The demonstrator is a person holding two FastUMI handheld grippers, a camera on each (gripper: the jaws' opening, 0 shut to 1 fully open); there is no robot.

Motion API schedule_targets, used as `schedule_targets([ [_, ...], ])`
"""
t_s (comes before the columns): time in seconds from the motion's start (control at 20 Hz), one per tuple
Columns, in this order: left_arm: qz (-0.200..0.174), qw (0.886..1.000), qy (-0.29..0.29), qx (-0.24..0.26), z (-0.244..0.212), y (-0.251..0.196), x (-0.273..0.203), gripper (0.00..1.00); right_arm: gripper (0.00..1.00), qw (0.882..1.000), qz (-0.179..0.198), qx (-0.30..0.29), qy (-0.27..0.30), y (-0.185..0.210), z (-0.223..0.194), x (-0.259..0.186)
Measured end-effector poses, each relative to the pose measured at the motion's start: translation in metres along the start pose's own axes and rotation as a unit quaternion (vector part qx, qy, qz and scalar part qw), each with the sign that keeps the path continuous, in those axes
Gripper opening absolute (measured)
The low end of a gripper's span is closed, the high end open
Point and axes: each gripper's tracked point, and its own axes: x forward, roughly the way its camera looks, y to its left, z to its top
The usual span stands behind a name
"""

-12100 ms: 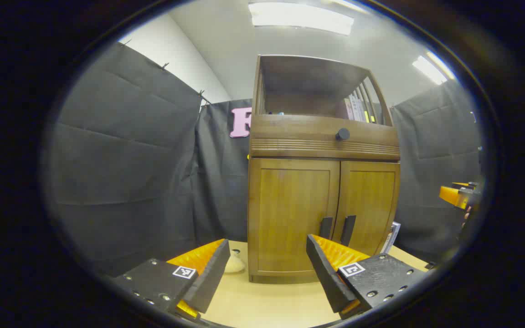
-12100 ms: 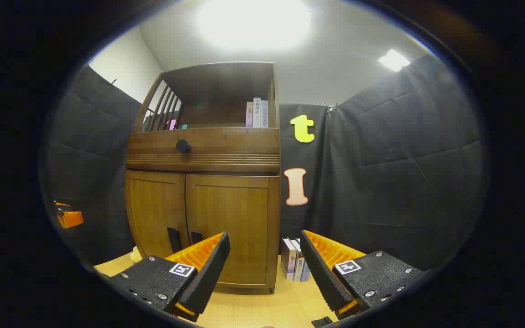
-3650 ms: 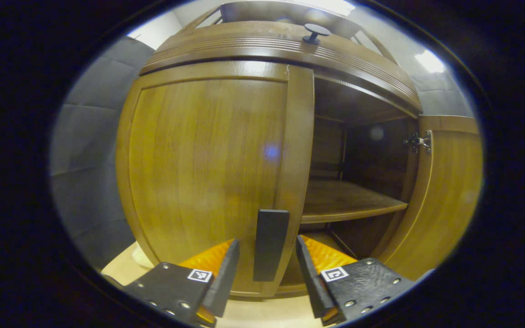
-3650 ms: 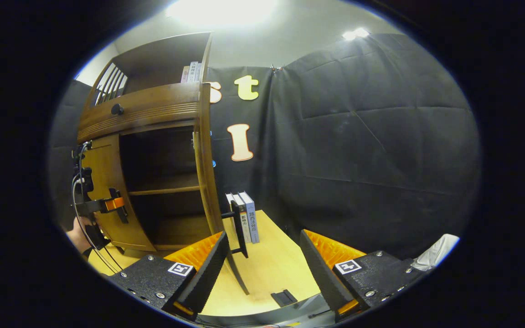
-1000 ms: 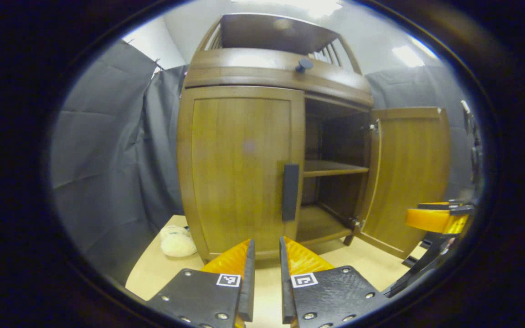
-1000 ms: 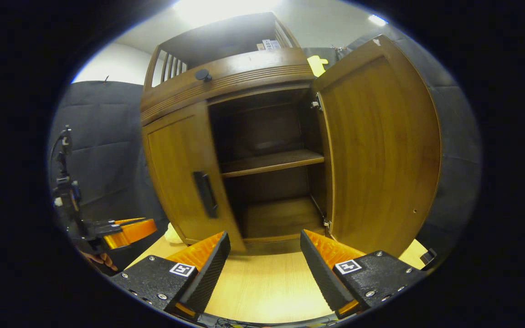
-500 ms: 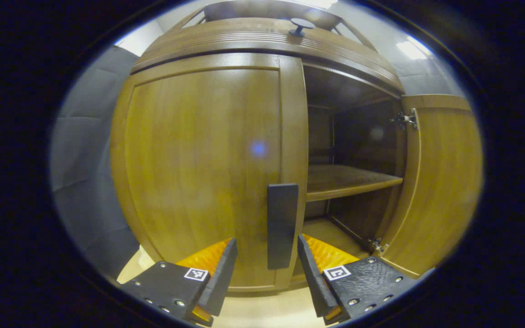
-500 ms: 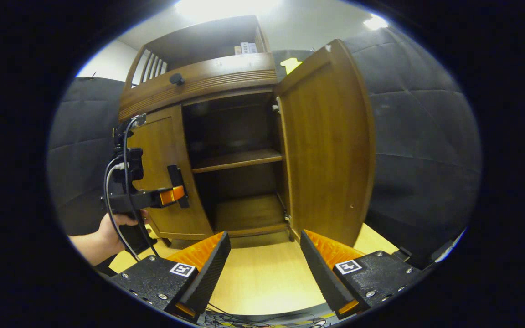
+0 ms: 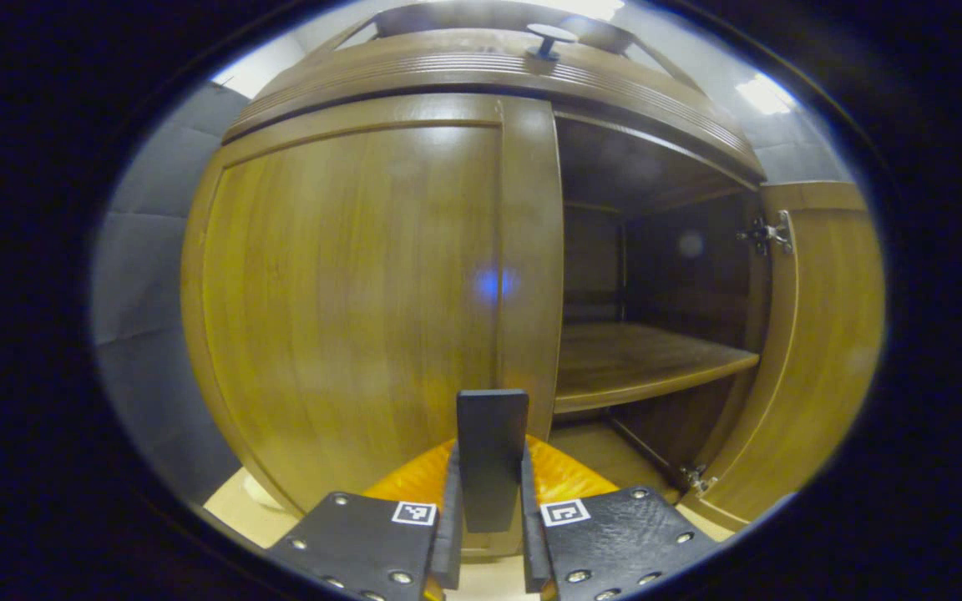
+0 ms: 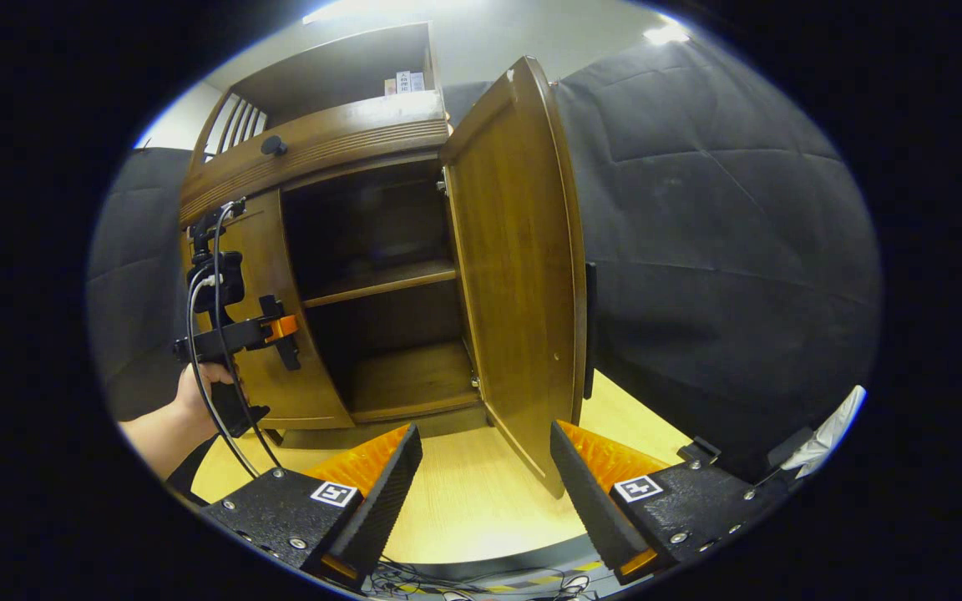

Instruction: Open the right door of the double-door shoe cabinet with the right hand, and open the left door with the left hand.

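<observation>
Half done, I reckon: right door (image 10: 523, 275) stands wide open, left door (image 9: 356, 284) looks shut w/ my left gripper (image 9: 488, 534) clamped on its handle (image 9: 492, 455). Right gripper (image 10: 485, 476) hangs spread, holding nothing, near the open door's bottom edge. Left to do: swing left door out; tabletop (image 10: 464, 509) ahead gives room.
</observation>
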Motion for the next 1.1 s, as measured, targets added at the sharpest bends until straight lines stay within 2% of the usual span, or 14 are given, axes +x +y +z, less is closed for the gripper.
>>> schedule_targets([
  [0.15,-0.007,1.0,-0.013,-0.016,0.003,0.0,-0.003,0.29,0.96,1.0,0.012,-0.002,-0.001,0.003,0.002,0.003],
  [0.25,-0.009,1.0,-0.007,-0.01,0.002,0.002,-0.004,0.28,0.92,1.0,0.018,-0.008,-0.001,0.004,0.002,0.005],
  [0.35,-0.011,1.0,-0.006,-0.014,0.003,0.002,-0.009,0.29,0.95,1.0,0.023,-0.012,-0.006,0.006,0.005,0.005],
  [0.4,-0.013,1.0,-0.006,-0.014,0.005,0.002,-0.012,0.14,0.95,1.0,0.025,-0.013,-0.008,0.007,0.007,0.006],
  [0.45,-0.015,1.0,-0.008,-0.012,0.004,0.003,-0.017,0.14,0.92,1.0,0.027,-0.012,-0.01,0.008,0.007,0.007],
  [0.5,-0.017,1.0,-0.008,-0.009,0.003,0.003,-0.023,0.28,0.92,0.999,0.029,-0.01,-0.011,0.008,0.008,0.007],
  [0.55,-0.02,1.0,-0.01,-0.008,0.003,0.005,-0.034,0.21,0.92,0.999,0.032,-0.008,-0.011,0.01,0.007,0.008],
  [0.6,-0.023,1.0,-0.011,-0.009,0.002,0.006,-0.042,0.21,0.92,0.999,0.036,-0.005,-0.009,0.011,0.005,0.009],
  [0.65,-0.025,1.0,-0.01,-0.01,-0.001,0.008,-0.051,0.14,0.92,0.999,0.04,-0.003,-0.007,0.014,0.005,0.01],
  [0.7,-0.026,1.0,-0.009,-0.01,-0.001,0.011,-0.06,0.29,0.95,0.999,0.043,-0.001,-0.006,0.016,0.004,0.011],
  [0.75,-0.026,1.0,-0.009,-0.009,-0.001,0.013,-0.069,0.14,0.92,0.999,0.046,0.0,-0.007,0.019,0.005,0.012],
  [1.0,-0.027,1.0,-0.007,-0.014,-0.004,0.03,-0.115,0.14,0.92,0.997,0.071,-0.004,-0.008,0.035,0.005,0.016],
  [1.05,-0.026,1.0,-0.007,-0.015,-0.005,0.035,-0.124,0.14,0.95,0.997,0.077,-0.005,-0.008,0.04,0.005,0.016],
  [1.1,-0.024,1.0,-0.006,-0.014,-0.004,0.041,-0.134,0.21,0.92,0.997,0.083,-0.007,-0.008,0.044,0.005,0.017],
])
